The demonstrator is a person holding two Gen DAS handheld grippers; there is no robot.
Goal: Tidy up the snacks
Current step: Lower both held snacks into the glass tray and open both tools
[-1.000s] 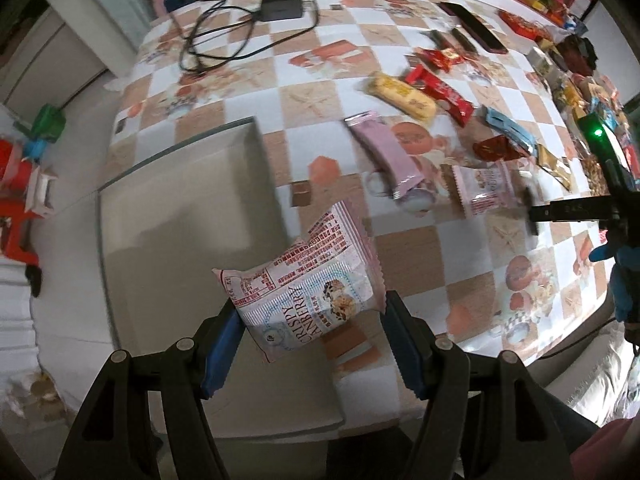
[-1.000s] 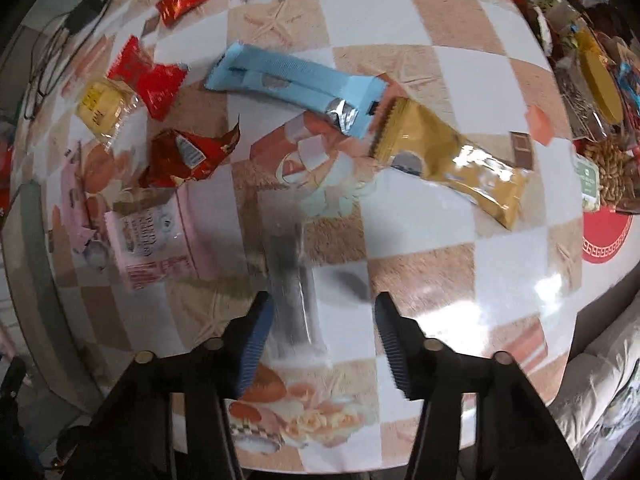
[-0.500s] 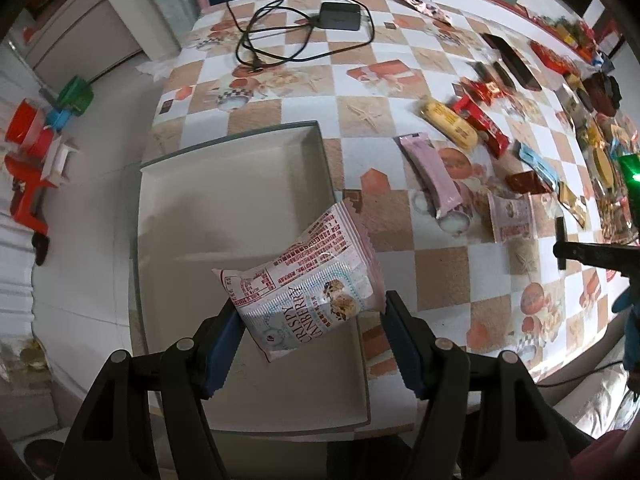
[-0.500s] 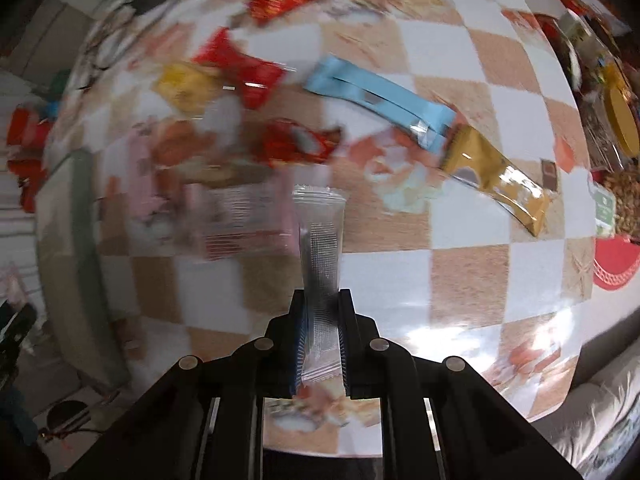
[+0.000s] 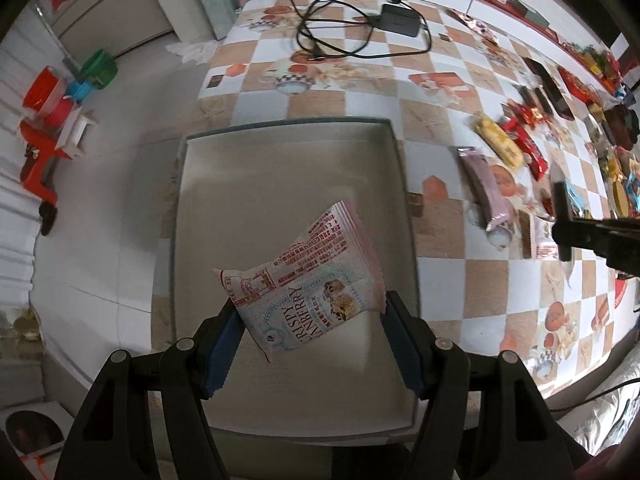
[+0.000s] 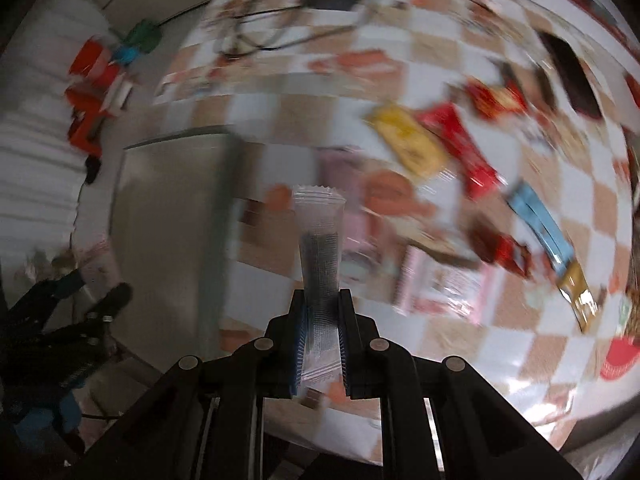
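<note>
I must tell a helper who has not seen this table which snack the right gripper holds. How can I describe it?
Above the checkered tablecloth, beside the grey tray, find the right gripper. It is shut on a narrow clear stick packet with dark contents. The other snacks are coloured and opaque; only this one is see-through.

I see a table (image 5: pixel 440 280) under a checkered orange-and-white cloth. A grey tray (image 5: pixel 288 160) sits on its near-left part. A black adapter (image 5: pixel 400 20) and coiled cable (image 5: pixel 332 40) lie at the far end. Snacks lie right of the tray: pink bar (image 5: pixel 482 184), yellow pack (image 5: pixel 498 144), red bar (image 5: pixel 528 148).
</note>
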